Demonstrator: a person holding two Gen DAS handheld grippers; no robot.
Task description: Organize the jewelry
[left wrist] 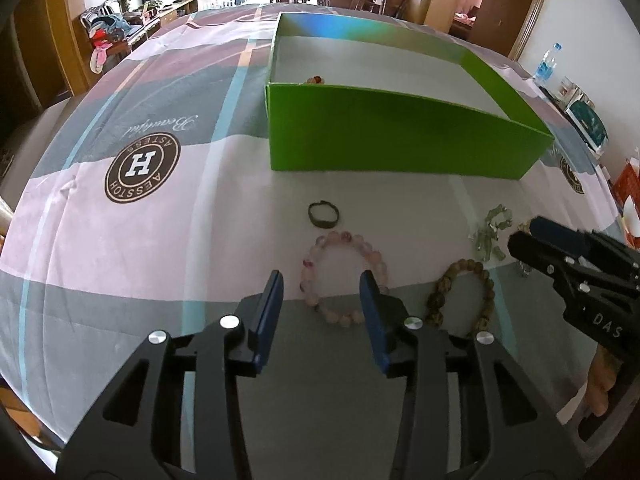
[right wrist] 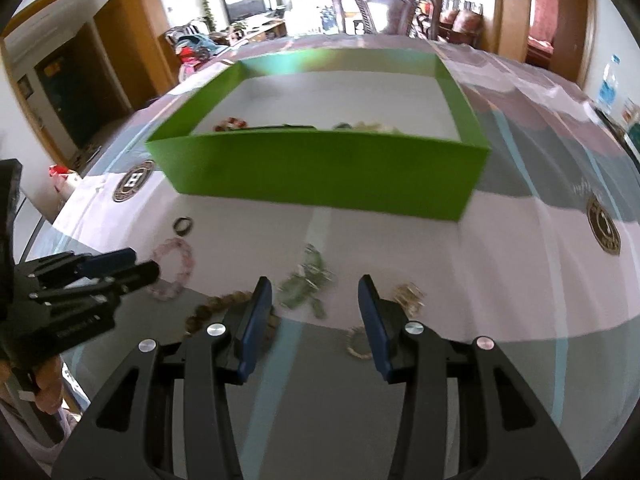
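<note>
My left tool point(left wrist: 320, 292) hangs low over the near edge of the counter point(left wrist: 120, 264), its blue pads spread wide and holding nothing; the pink bead bracelet point(left wrist: 344, 276) lies flat on the cloth between and just beyond them. Just right of it lies the brown bead bracelet point(left wrist: 460, 296), and past the pink one a small dark ring-shaped band point(left wrist: 324, 215). My right tool point(right wrist: 316, 296) is also spread wide and empty above the near edge, with a tangle of pale green jewelry point(right wrist: 308, 280) on the cloth just beyond its pads, a gold-coloured piece point(right wrist: 408, 294) by the right pad and a small pale bead loop point(right wrist: 358, 344) nearer, partly behind that pad. This view is blurred, so I cannot make out finer detail.

The counter wears a pink, grey and pale blue striped cloth with round brown "H" emblems point(left wrist: 142, 170). Toward its middle stands the green box point(left wrist: 400, 140), open, white inside, with a few pieces along its near wall: reddish beads point(right wrist: 232, 123) and something greenish point(right wrist: 360, 126).

Beyond the far edge stand a dark carved chair point(right wrist: 384, 8), wooden door frames, a cluttered low cabinet before a bright window, and a water bottle point(left wrist: 546, 64) at the right.
</note>
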